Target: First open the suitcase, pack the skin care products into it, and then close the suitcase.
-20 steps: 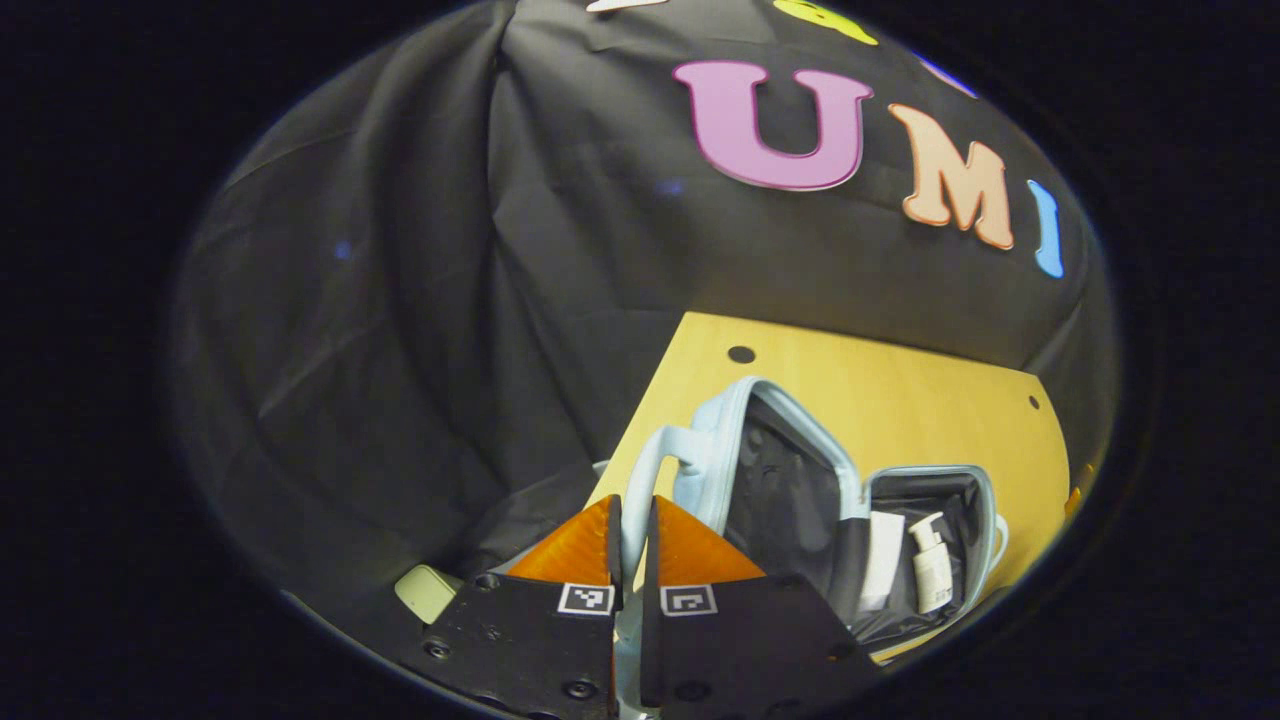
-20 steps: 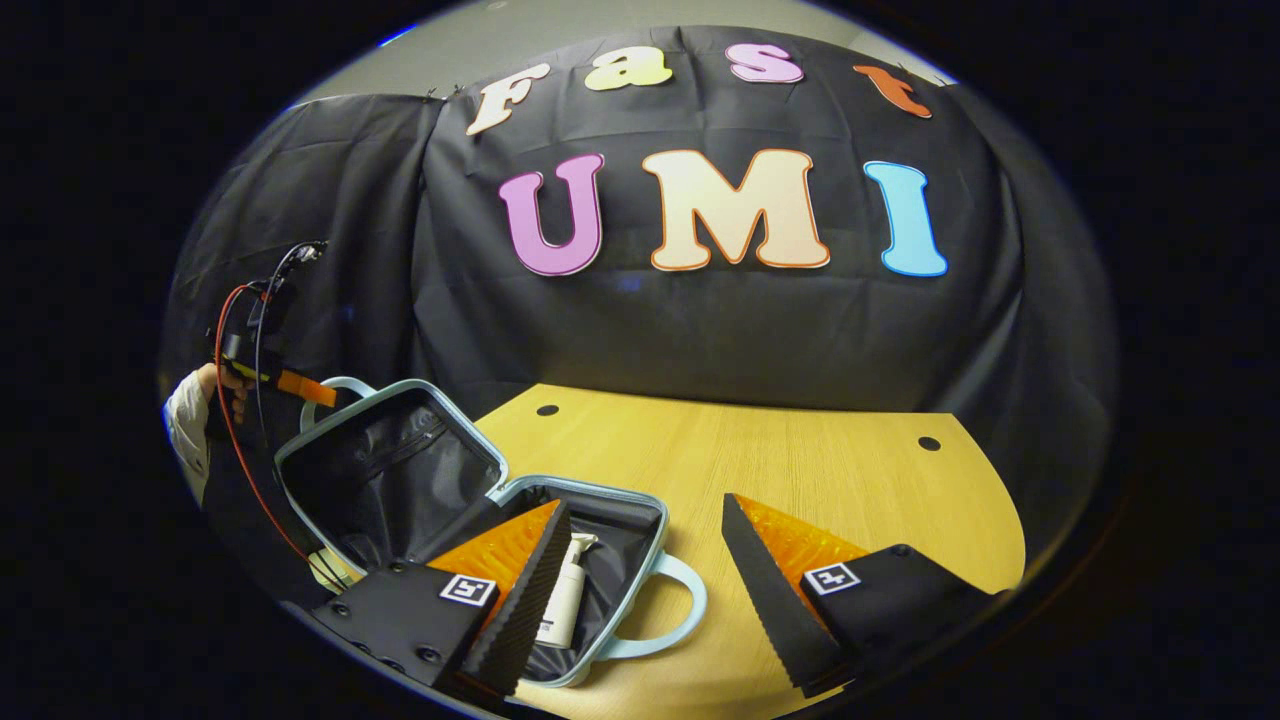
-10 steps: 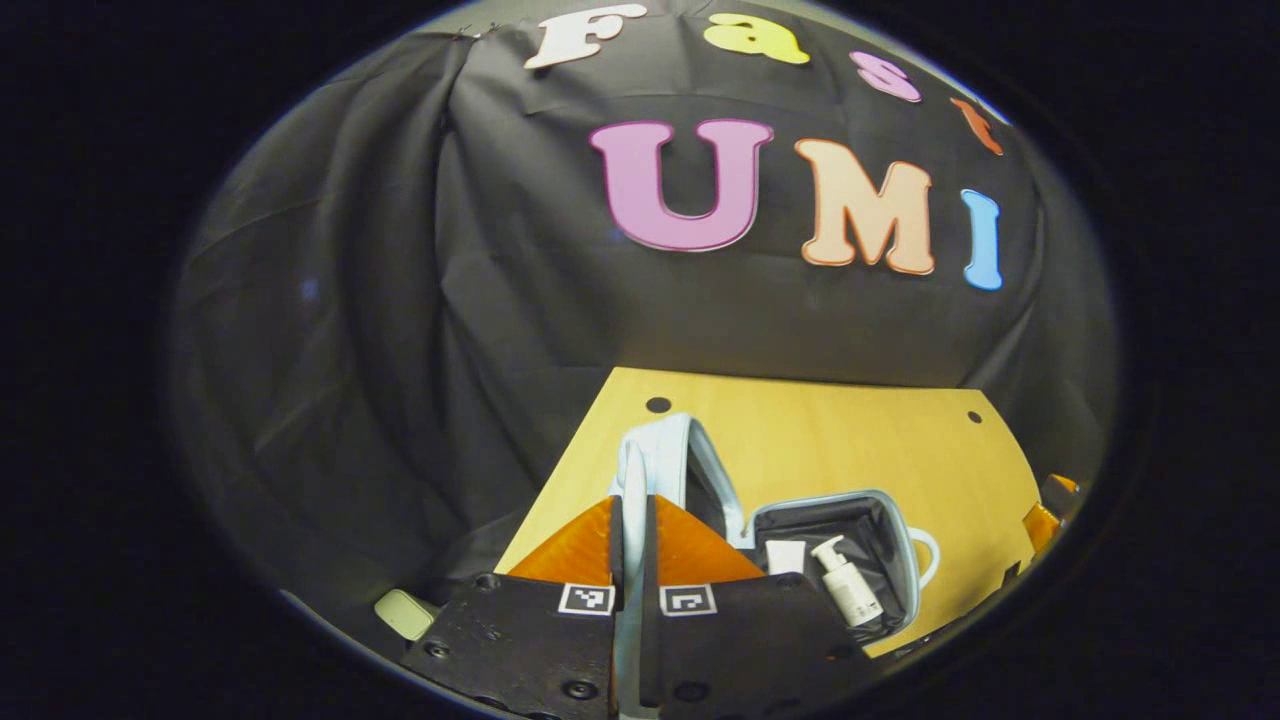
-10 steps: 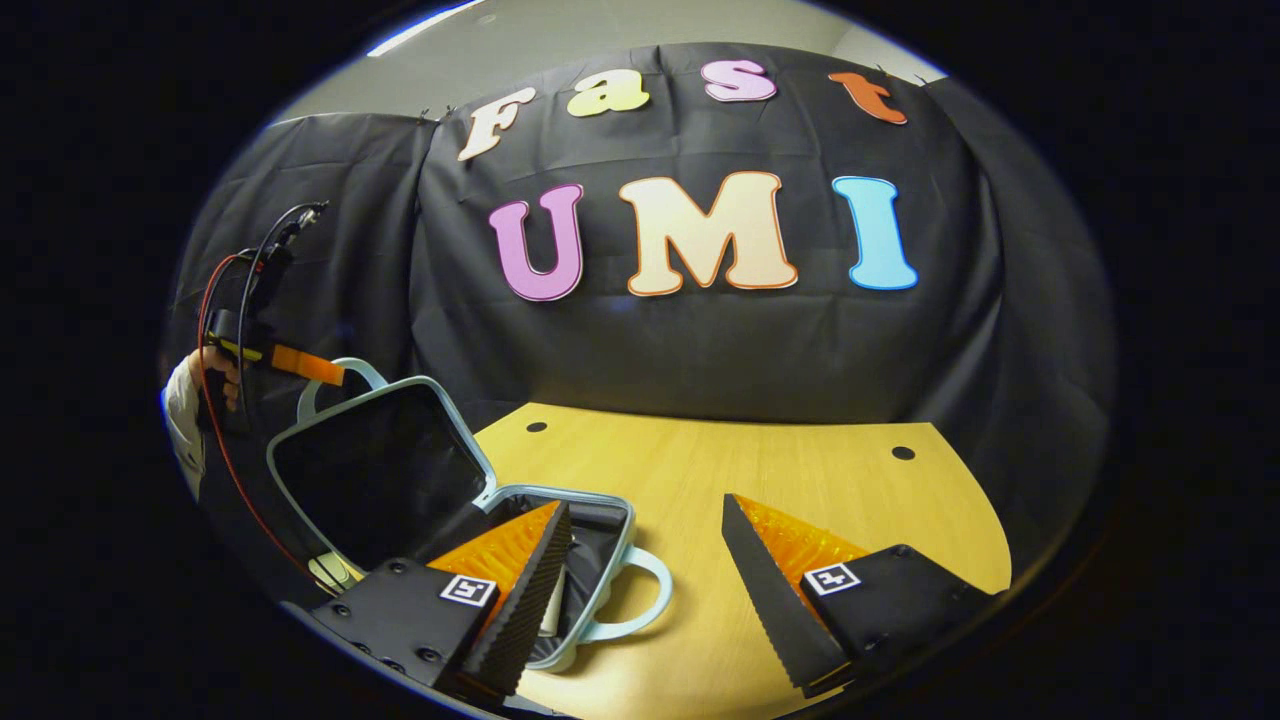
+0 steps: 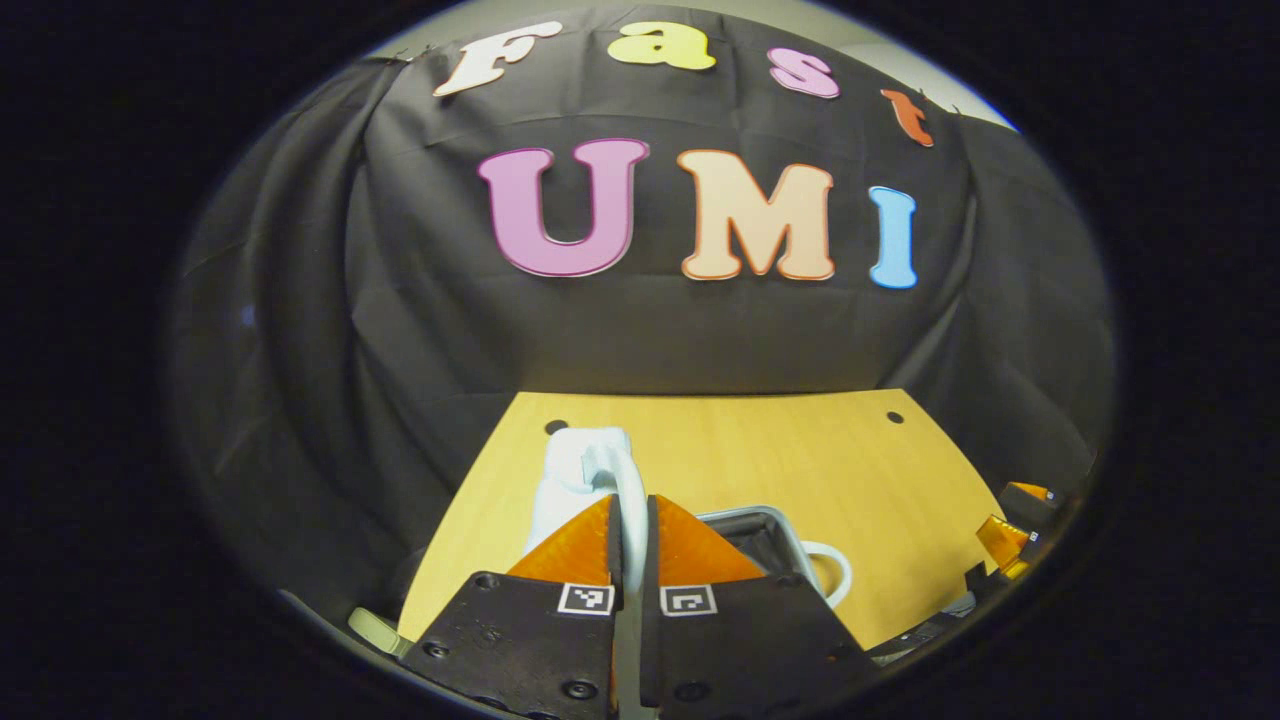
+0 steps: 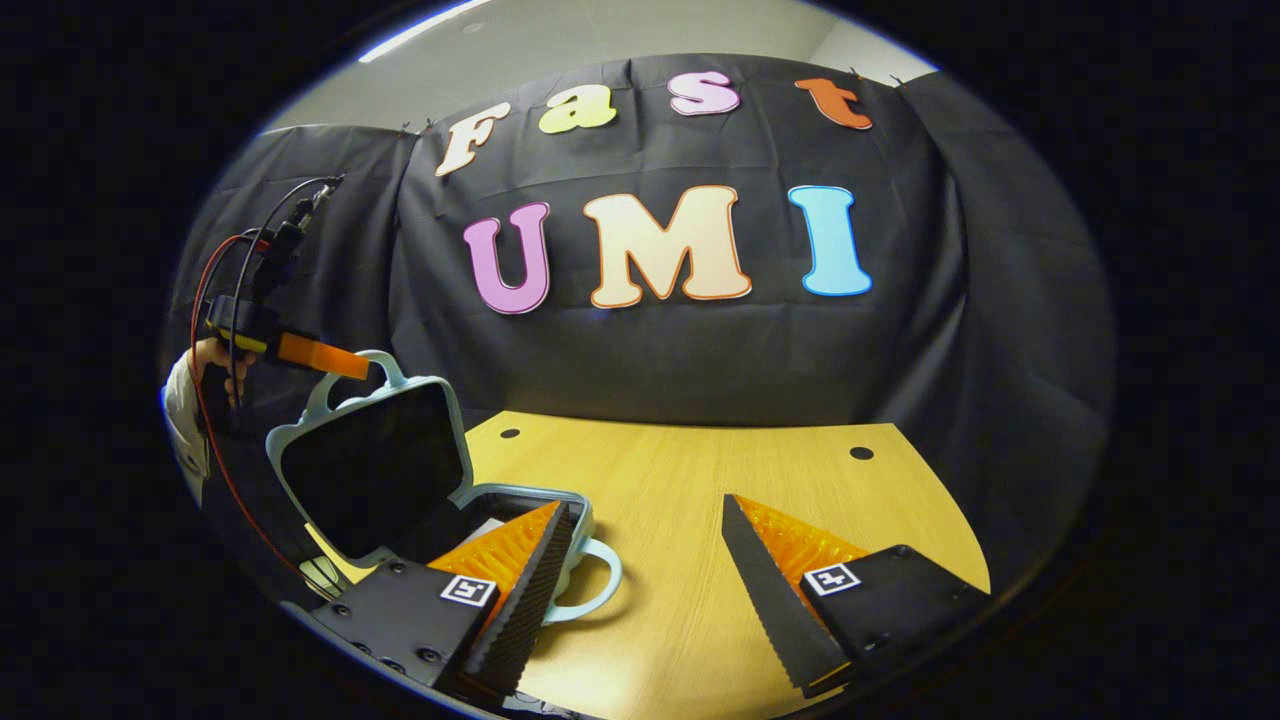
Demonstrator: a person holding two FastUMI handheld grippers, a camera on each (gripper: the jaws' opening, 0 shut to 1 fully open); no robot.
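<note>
Closing underway: left gripper (image 5: 630, 530) clenched on lid handle (image 6: 385, 368) of suitcase (image 6: 370, 470) at table's (image 6: 700, 500) left edge, lid half-down, products probably inside; right gripper (image 6: 645, 580) hangs released, w/ latching left.

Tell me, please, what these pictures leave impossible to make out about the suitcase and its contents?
- Skin care products: the raised lid and the right gripper's near finger cover the base's inside in the right gripper view.
- Lid handle: the left gripper's fingers hide its clamped part in the left gripper view.
</note>
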